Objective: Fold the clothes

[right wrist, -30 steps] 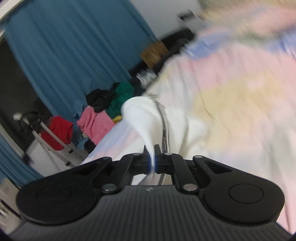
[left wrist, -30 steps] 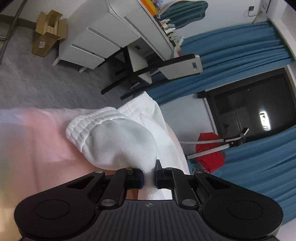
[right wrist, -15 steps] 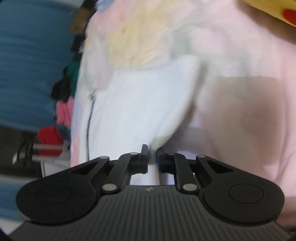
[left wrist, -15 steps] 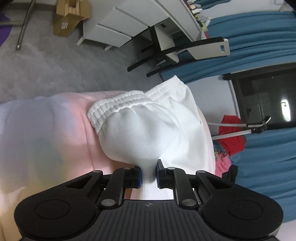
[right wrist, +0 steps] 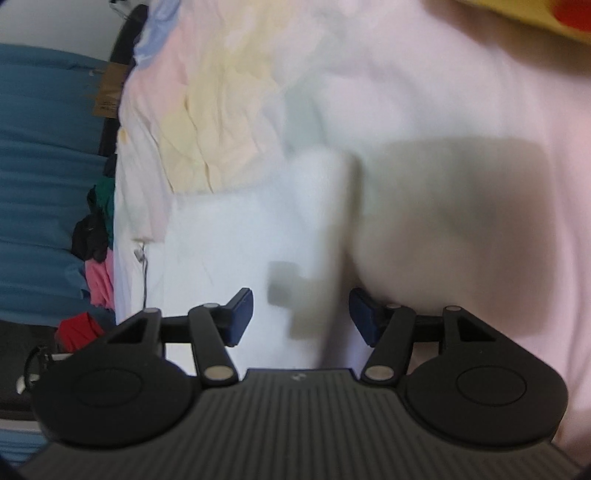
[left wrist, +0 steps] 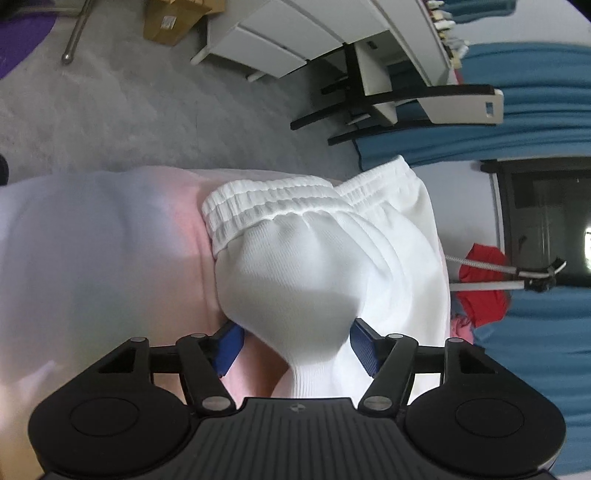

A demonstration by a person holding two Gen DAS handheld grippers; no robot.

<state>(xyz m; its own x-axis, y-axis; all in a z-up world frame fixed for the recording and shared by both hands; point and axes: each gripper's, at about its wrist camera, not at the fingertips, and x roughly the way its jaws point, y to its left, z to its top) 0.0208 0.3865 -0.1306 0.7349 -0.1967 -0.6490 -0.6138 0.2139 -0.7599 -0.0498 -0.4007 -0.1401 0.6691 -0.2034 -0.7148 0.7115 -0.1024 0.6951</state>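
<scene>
White shorts (left wrist: 314, 266) with an elastic waistband lie folded on the pastel bed sheet (left wrist: 92, 258). In the left wrist view my left gripper (left wrist: 297, 345) is open, its blue pads either side of the bunched fabric. In the right wrist view the shorts (right wrist: 240, 251) lie flat on the sheet (right wrist: 461, 129). My right gripper (right wrist: 301, 315) is open just above them and holds nothing.
Left wrist view: grey carpet (left wrist: 129, 110), a white drawer unit (left wrist: 295, 33), a black and white chair (left wrist: 424, 103), a cardboard box (left wrist: 173, 18), blue curtains (left wrist: 535, 122). Right wrist view: a heap of coloured clothes (right wrist: 96, 240) beside the bed.
Both grippers were shut on the white shorts; both have opened and let the fabric go. The shorts now rest on the bed.
</scene>
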